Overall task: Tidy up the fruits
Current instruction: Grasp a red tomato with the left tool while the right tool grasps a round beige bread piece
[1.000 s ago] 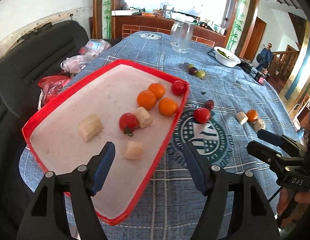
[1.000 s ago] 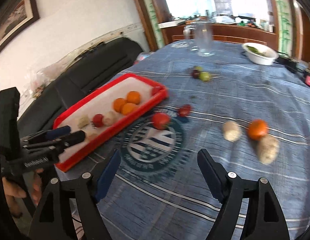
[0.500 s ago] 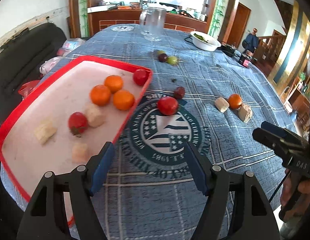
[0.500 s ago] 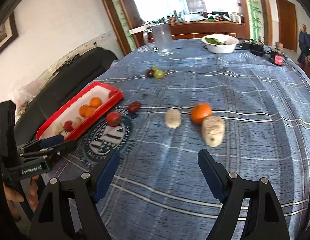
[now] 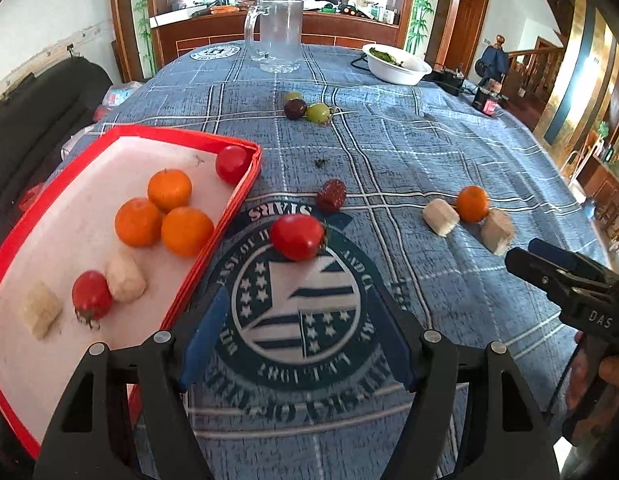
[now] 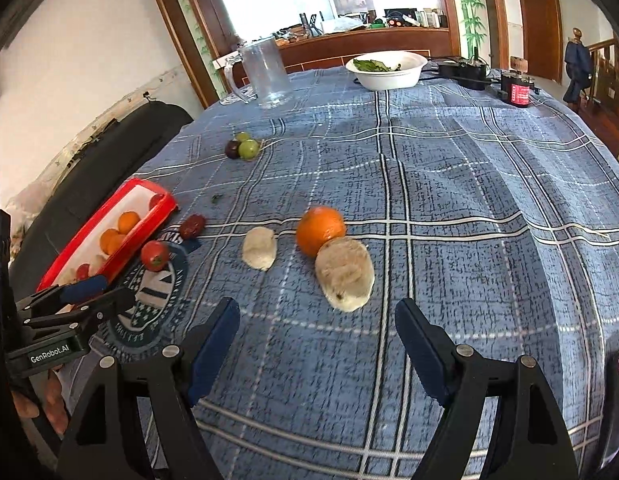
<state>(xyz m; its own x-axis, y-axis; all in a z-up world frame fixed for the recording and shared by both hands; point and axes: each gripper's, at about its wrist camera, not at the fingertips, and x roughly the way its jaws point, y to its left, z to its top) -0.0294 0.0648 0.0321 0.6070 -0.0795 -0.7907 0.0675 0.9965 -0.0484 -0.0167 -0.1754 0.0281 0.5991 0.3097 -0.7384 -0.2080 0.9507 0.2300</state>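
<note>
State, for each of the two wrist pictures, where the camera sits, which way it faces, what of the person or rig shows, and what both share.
Left wrist: on the left gripper, facing down-forward at the red tray and a tomato; the right gripper shows at right.
Right wrist: on the right gripper, facing the orange and a pale fruit chunk; the left gripper shows at left.
Shared: tray, tomato, orange, glass mug.
</note>
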